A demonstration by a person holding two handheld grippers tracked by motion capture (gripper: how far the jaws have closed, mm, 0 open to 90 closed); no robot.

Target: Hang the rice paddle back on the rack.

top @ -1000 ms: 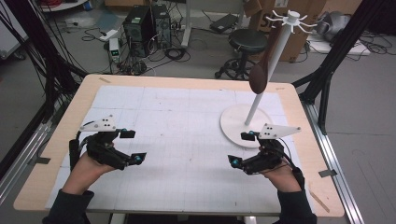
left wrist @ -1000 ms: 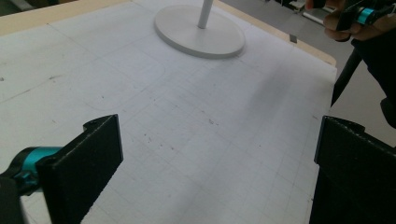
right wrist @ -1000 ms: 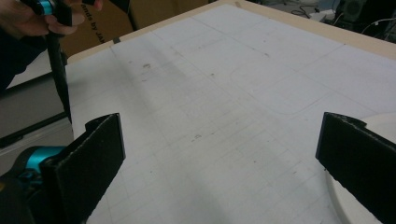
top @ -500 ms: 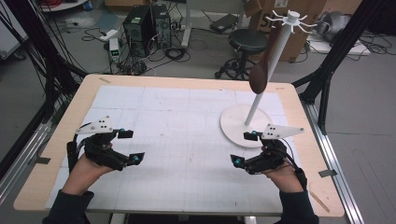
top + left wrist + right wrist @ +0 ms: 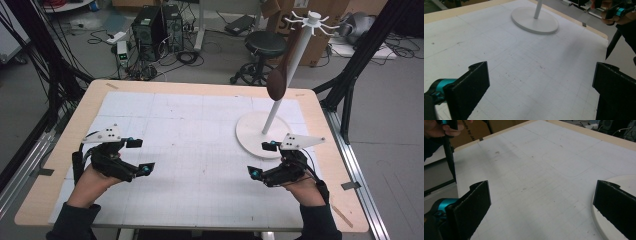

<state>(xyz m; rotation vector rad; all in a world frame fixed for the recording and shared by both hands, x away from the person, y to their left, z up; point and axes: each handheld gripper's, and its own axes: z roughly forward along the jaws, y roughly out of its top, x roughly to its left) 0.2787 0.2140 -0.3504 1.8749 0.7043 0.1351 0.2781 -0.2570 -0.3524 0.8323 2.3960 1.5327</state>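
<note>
Near the bench's (image 5: pixel 320 105) front-left corner, the left hand-held gripper (image 5: pixel 138 156) hovers over the white gridded mat (image 5: pixel 200 135), jaws spread wide with nothing between them. The right hand-held gripper (image 5: pixel 260 159) sits near the front-right corner, likewise released and empty, just beside the round base of a white stand (image 5: pixel 260 135). A brown wooden spoon (image 5: pixel 280 75) hangs from the stand's top, toward the bench's far-right corner.
</note>
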